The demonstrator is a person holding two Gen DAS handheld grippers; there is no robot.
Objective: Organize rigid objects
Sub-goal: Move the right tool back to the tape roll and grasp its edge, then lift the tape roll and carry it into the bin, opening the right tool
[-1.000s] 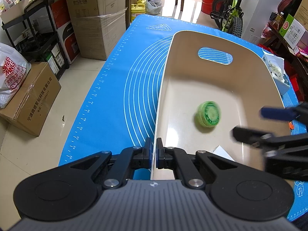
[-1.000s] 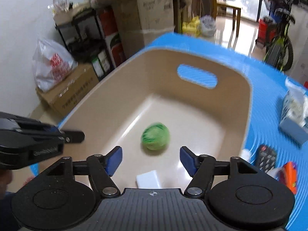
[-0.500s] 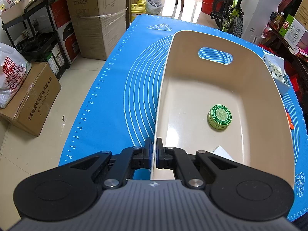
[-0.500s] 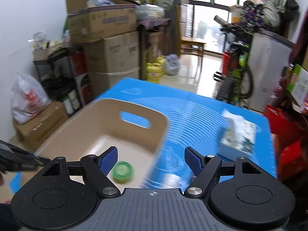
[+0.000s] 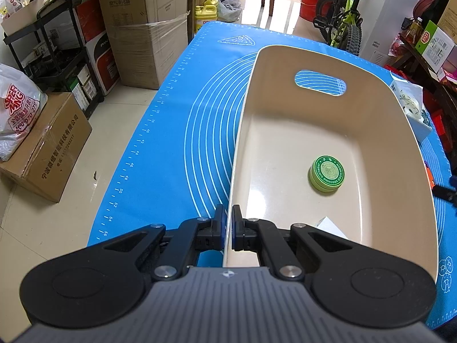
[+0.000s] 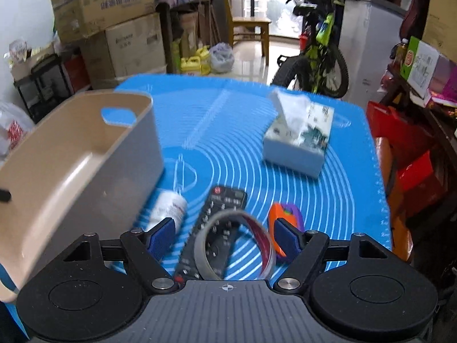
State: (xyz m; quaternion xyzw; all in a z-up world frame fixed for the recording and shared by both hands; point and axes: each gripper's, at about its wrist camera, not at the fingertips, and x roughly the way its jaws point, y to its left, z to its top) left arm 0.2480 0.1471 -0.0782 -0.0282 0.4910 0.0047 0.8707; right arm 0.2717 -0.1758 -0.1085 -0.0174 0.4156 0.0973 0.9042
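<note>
From my left wrist view: my left gripper [image 5: 228, 225] is pinched tight on the near-left wall of the beige bin [image 5: 400, 105], one finger outside the rim and one inside, pads pressed against the thin plastic. The bin sits on the blue mat [image 5: 177, 143], long side running away from me, with a handle slot cut in its far wall. Down on the bin floor lies the round green tin [image 5: 326, 173], flat, lid up, toward the right side and clear of the walls. A white card corner [image 5: 328, 225] peeks out just past my right-hand finger, also inside the bin.

Over to my right wrist view: my right gripper [image 6: 225, 235] is spread wide, nothing pressed between the blue pads, and the jaws have just been opening. Below and between them lies a black remote [image 6: 220, 217] on the mat, with a loop of tape [image 6: 251, 237] lying over it. A white bottle [image 6: 168, 205] lies on its side just beside the bin's outer wall, near my left pad. An orange and purple object [image 6: 285, 214] sits near my right pad; I cannot tell what it is. Farther off stands a tissue box [image 6: 300, 140]. The picture is slightly blurred.
</note>
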